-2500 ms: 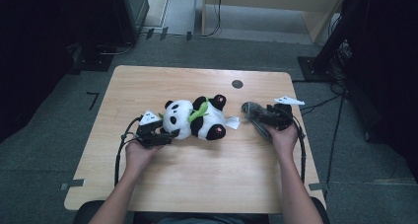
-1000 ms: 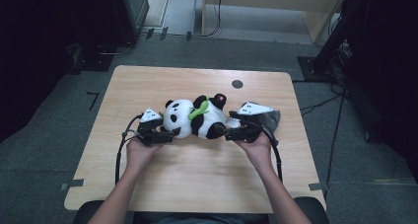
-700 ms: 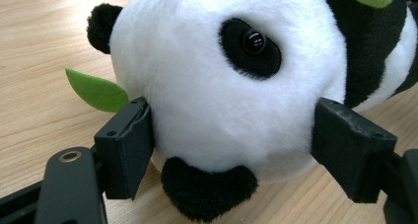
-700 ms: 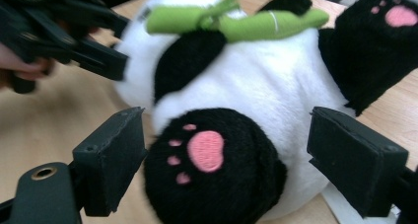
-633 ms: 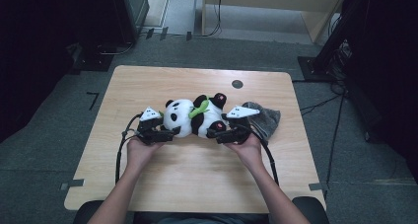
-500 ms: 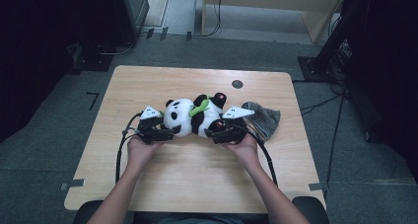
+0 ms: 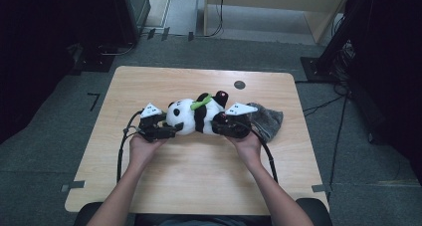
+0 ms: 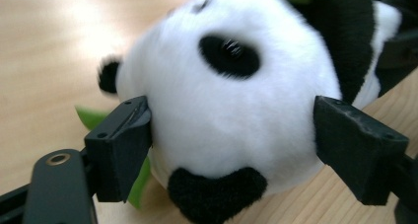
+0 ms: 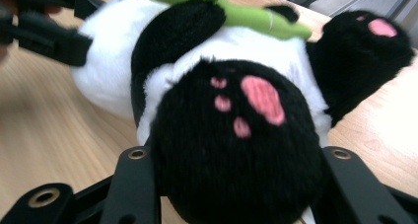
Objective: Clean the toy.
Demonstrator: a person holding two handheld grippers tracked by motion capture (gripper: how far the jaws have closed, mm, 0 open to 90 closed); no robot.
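Observation:
A black-and-white panda plush [image 7: 199,117] lies on its back across the wooden table [image 7: 199,181], head to the left, with a green leaf [image 7: 199,104] on its chest. My left gripper [image 7: 171,129] holds the head [image 8: 231,86]: both pads touch the white fur, though the jaws have just eased slightly wider. My right gripper [image 7: 222,126] has just closed its jaws on a black foot [image 9: 236,135] with pink paw marks, and both fingers [image 9: 135,184] press its sides. In the right gripper view the left gripper [image 9: 49,34] appears at the top left.
A grey furry pouch [image 7: 266,119] lies just right of the panda, behind my right hand. A small dark round spot [image 7: 239,84] marks the table's far side. Cables trail from both grippers towards the near edge.
My right gripper has left the grey pouch, moved left to the panda's feet and closed on one foot. The left gripper has stayed at the head.

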